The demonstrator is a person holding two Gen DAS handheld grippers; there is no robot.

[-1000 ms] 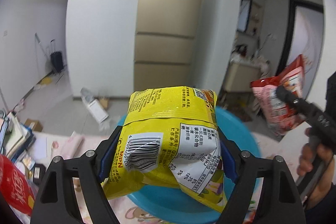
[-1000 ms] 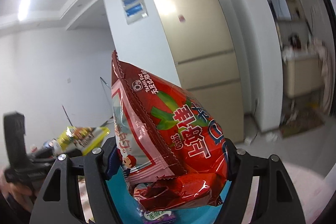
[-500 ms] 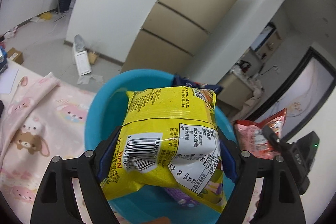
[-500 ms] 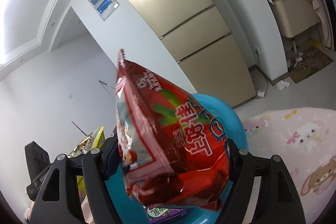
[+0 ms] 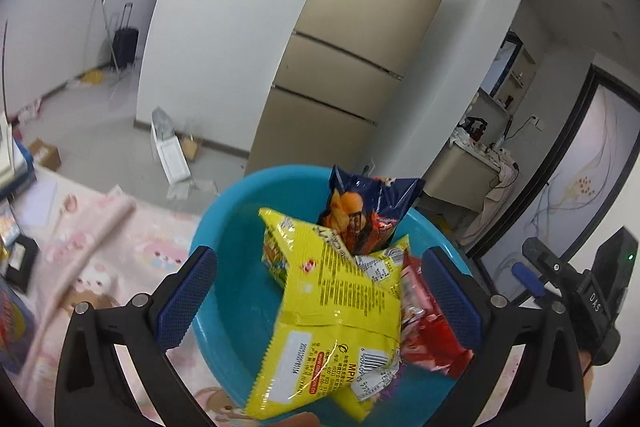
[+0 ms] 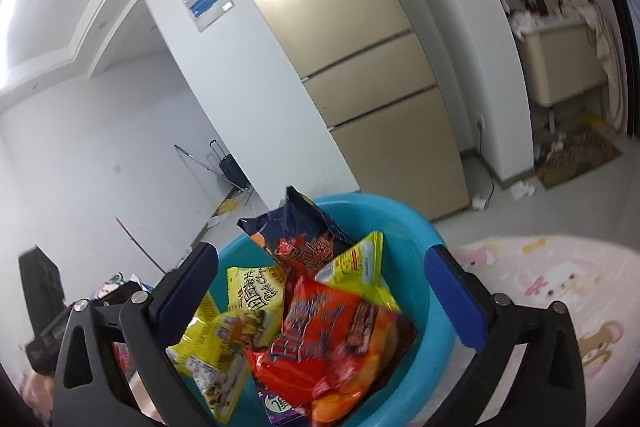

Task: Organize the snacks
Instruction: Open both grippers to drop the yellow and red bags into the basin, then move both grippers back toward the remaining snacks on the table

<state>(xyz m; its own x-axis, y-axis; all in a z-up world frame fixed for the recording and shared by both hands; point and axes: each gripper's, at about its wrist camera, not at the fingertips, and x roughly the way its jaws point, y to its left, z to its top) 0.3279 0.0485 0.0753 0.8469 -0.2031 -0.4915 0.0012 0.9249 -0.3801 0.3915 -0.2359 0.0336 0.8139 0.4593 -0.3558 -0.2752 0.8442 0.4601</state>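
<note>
A blue plastic basin [image 5: 224,227] [image 6: 420,239] stands on a pink cartoon-print cloth. In it lie a yellow snack bag [image 5: 332,311] [image 6: 224,339], a red snack bag [image 6: 336,331] [image 5: 428,331] and a dark blue bag [image 5: 368,211] [image 6: 296,227] leaning on the far wall. A purple packet [image 6: 276,403] peeks from beneath. My left gripper [image 5: 316,299] is open and empty just above the basin. My right gripper [image 6: 320,299] is open and empty over the basin too; its body shows at the right of the left wrist view [image 5: 580,291].
The pink cloth [image 5: 120,239] [image 6: 560,287] spreads around the basin. Books and a red packet [image 5: 12,319] lie at the far left. A beige fridge [image 5: 352,67] and white walls stand behind.
Both grippers have opened and let go of their bags: the yellow bag and the red bag have dropped into the basin. Both cameras now tilt down over the basin.
</note>
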